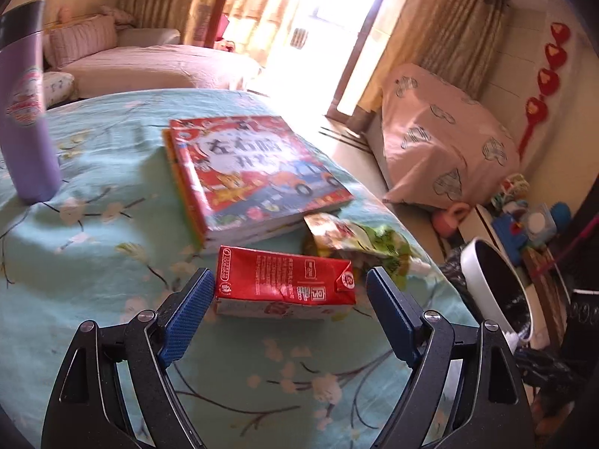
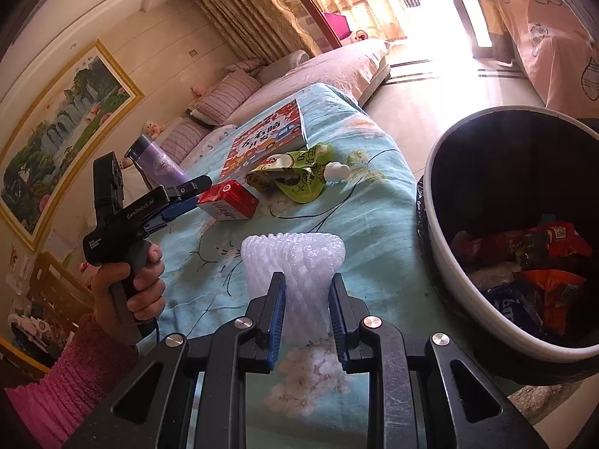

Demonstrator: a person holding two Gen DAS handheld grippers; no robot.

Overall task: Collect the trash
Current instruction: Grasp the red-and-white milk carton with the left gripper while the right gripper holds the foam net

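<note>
Two pieces of trash were being dealt with at once on the cloth-covered desk (image 2: 359,217), so the collecting was judged to be midway. The right claw (image 2: 307,299) was closed narrowly on a white foam fruit net (image 2: 292,258), whose waist was pinched between the blue pads (image 2: 279,310) while its top flared above them. The black-lined bin (image 2: 441,247) stood just right of the net, at the desk's edge, with wrappers already lying in it. A carry over the rim and a release were judged to be called for next.

The left claw (image 1: 290,288) was spread wide around the red drink carton (image 1: 284,286), which lay on its side on the desk just in front of the picture books (image 1: 258,172). One pad was seen at or very near the carton's left end and the other clear of its right end; nothing was gripped. A squeeze across the carton's length was judged to be needed. A crumpled green pouch (image 2: 299,177) lay beside the carton, not yet collected
</note>
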